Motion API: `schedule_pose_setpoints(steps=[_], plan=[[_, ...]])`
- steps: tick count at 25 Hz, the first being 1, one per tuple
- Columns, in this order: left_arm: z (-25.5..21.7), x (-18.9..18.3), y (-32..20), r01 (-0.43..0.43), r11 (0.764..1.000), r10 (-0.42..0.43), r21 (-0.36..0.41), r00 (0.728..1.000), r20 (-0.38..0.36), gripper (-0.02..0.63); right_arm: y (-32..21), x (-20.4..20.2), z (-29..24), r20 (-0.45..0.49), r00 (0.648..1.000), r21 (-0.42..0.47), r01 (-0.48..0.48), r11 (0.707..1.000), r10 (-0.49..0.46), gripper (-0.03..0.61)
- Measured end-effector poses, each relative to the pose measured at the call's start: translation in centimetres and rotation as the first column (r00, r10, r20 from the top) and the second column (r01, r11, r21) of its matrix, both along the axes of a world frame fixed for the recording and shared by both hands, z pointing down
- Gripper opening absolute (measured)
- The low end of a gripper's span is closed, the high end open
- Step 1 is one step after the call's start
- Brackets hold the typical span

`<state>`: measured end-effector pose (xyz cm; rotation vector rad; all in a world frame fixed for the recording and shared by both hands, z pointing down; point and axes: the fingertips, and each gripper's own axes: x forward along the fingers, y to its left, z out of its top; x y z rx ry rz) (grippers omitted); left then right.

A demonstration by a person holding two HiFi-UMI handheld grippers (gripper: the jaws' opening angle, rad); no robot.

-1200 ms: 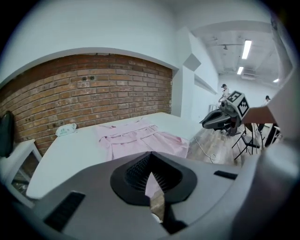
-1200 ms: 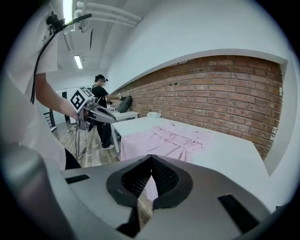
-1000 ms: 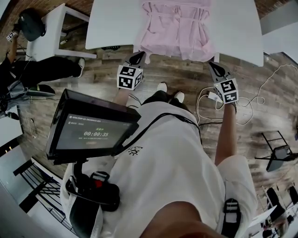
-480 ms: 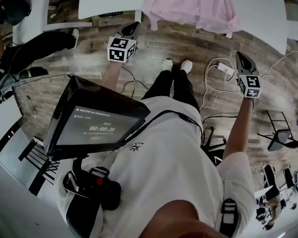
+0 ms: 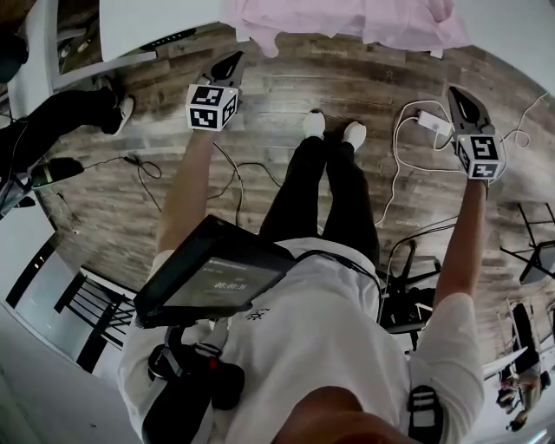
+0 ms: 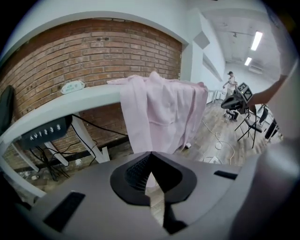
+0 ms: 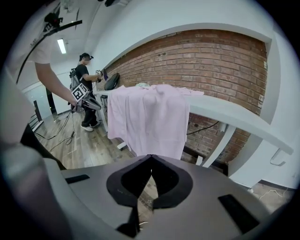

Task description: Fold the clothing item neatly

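Grippers, left [image 5: 231, 62] and right [image 5: 460, 95]: jaws together, empty, clear of the pink garment [image 5: 347, 22] overhanging the bench [image 5: 147, 17]; the garment's upper part is cut off in the head view.

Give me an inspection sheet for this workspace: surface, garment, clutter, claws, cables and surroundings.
Surface: white table, only its near edge in the head view.
Job's things: pink garment, unfolded, draped over the table's front edge and hanging down.
Clutter: a dark bag-like thing on a table beyond the garment.
Grippers: left claw and right claw both shut and empty, clear of the garment, over the floor.
Cables: white adapter and cable on the floor near the right claw; black cable across the floor.
Surroundings: wooden floor, brick wall, another person in the background.
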<state>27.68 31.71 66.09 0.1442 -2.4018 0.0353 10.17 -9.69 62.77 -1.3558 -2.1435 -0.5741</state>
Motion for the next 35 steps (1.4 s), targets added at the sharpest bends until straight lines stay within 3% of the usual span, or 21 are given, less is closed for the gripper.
schedule_pose_setpoints(steps=[4,6,9,11,14,16,21,28,31,35], plan=[[6.8,-0.5,0.3,-0.016,1.0,0.016,-0.004,0.999,-0.032,0.028,-0.5,-1.7,5.7,0.037,0.999,0.01,0.015,1.0,-0.016,0.005],[10.0,-0.4,0.5,-0.014,1.0,0.015,0.005,0.999,-0.052,0.221,-0.9,-2.7,8.7,0.041,0.999,0.012,0.018,1.0,-0.018,0.008],[13.6,-0.4,0.2,-0.061,0.998,0.061,0.004,0.996,-0.066,0.301,-1.4,-3.9,12.9,0.036,0.999,0.011,0.022,1.0,-0.022,0.08],[15.5,0.0,0.0,-0.106,0.994,0.108,0.028,0.991,-0.078,0.301,-1.8,-4.2,15.7,0.025,0.999,0.025,0.035,0.999,-0.035,0.146],[16.4,0.6,0.6,-0.158,0.984,0.164,0.077,0.983,-0.08,0.301,-2.4,-4.6,18.8,0.013,0.999,0.044,0.048,0.998,-0.048,0.186],[16.2,0.7,1.2,-0.177,0.982,0.182,0.069,0.981,-0.072,0.301,-2.5,-4.8,19.4,0.015,0.999,0.021,0.045,0.999,-0.045,0.21],[16.4,-1.0,2.4,-0.131,0.984,0.134,0.125,0.991,-0.013,0.301,-2.0,-5.6,20.8,0.009,0.999,-0.001,0.034,0.999,-0.034,0.255],[17.1,-2.7,4.8,-0.132,0.989,0.133,0.064,0.991,-0.021,0.294,-1.4,-6.5,21.6,0.02,0.997,0.026,0.069,0.997,-0.069,0.282],[16.8,-3.4,5.8,-0.145,0.989,0.145,0.027,0.989,-0.009,0.03,-0.9,-8.1,21.8,0.041,0.997,0.003,0.073,0.997,-0.073,0.282],[16.0,-3.0,6.7,-0.151,0.988,0.151,0.021,0.989,-0.004,0.017,1.4,-10.0,21.8,-0.016,0.995,-0.112,0.099,0.989,-0.102,0.348]])
